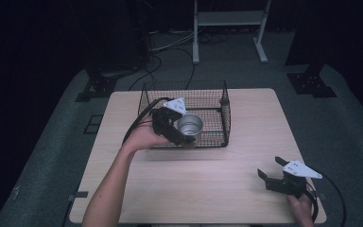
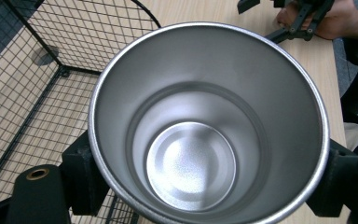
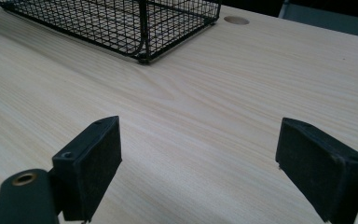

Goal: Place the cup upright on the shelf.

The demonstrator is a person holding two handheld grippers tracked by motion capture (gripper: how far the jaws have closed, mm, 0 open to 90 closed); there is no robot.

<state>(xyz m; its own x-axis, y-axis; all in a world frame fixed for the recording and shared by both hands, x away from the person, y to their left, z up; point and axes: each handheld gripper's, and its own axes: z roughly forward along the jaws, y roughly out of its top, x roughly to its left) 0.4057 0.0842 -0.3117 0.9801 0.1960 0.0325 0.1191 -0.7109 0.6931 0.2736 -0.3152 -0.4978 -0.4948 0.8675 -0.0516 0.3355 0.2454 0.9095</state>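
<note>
Clamped in my left gripper (image 1: 185,136), a shiny round stainless-steel cup (image 1: 190,126) sits between the two black jaws, one pad against each side of its wall, its open mouth facing up toward the high camera. From the left gripper view I look straight down into the cup (image 2: 205,135): a bare, brushed metal inside with a flat circular bottom, nothing in it. I am holding it at the near edge of a black wire-mesh basket (image 1: 226,109), which stands on the far middle part of the pale wooden bench (image 1: 208,184); from above the cup overlaps the basket's near wall, and I cannot tell whether it hangs just inside that wall or over it. Mesh and the basket's floor (image 2: 37,93) show to the left of the cup in the left gripper view. My left forearm comes in from the bench's near edge, left of centre. My right gripper (image 1: 272,171) rests near the bench's near right corner, well apart from the basket, its jaws spread wide with only bare wood grain between them. In the right gripper view those two black pads (image 3: 91,163) stand far apart over the bench top (image 3: 205,130), and a corner of the basket (image 3: 142,28) lies farther off toward the upper left.
</note>
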